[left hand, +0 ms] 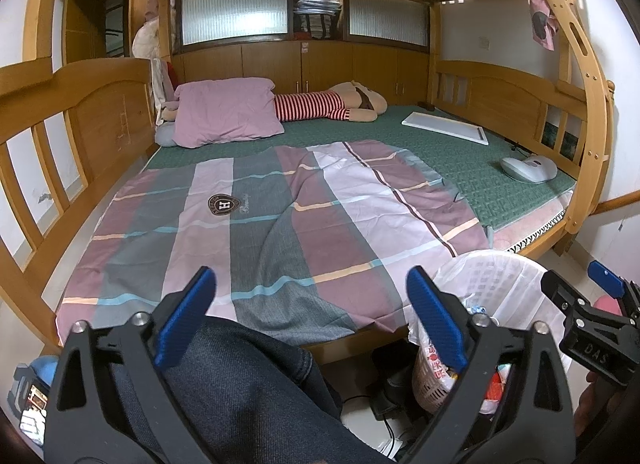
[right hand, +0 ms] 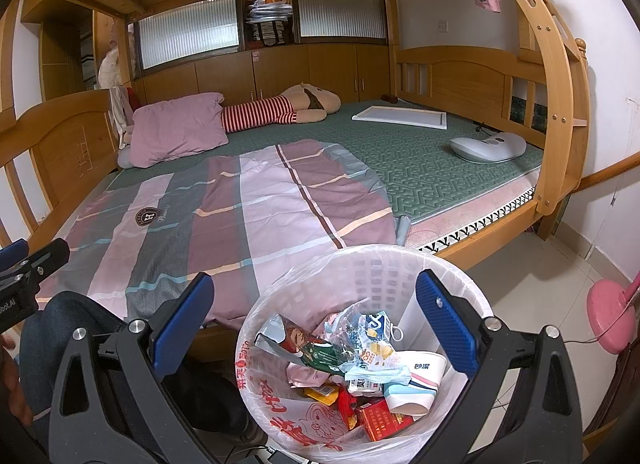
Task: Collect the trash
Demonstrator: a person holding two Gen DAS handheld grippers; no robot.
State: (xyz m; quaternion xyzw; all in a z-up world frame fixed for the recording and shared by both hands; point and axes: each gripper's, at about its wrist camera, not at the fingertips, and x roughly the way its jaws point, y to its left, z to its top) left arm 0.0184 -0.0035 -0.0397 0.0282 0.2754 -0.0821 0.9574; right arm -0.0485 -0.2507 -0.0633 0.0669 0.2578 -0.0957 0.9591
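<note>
Readable marks:
- Striped bedspread: round dark crest bearing a letter "H", with small script beside it too fine to read.
- Bin liner: red printed characters and a red cartoon figure, partly folded and not legible.
- White paper cup in the bin: small blue characters, unreadable.
- Snack wrappers and a red box: printed, text too small to make out.
- Body of the right gripper, seen from the left wrist view: embossed "DAS".

Positions:
- White trash basket: stands on the floor against the bed's near edge, filled with rubbish.
- Right gripper: jaws spread wide, nothing held; the basket's contents lie between and below the blue pads, apart from them.
- Left gripper: jaws fully apart, empty, above a person's denim-clad knee; the basket sits just right of its right finger.
</note>
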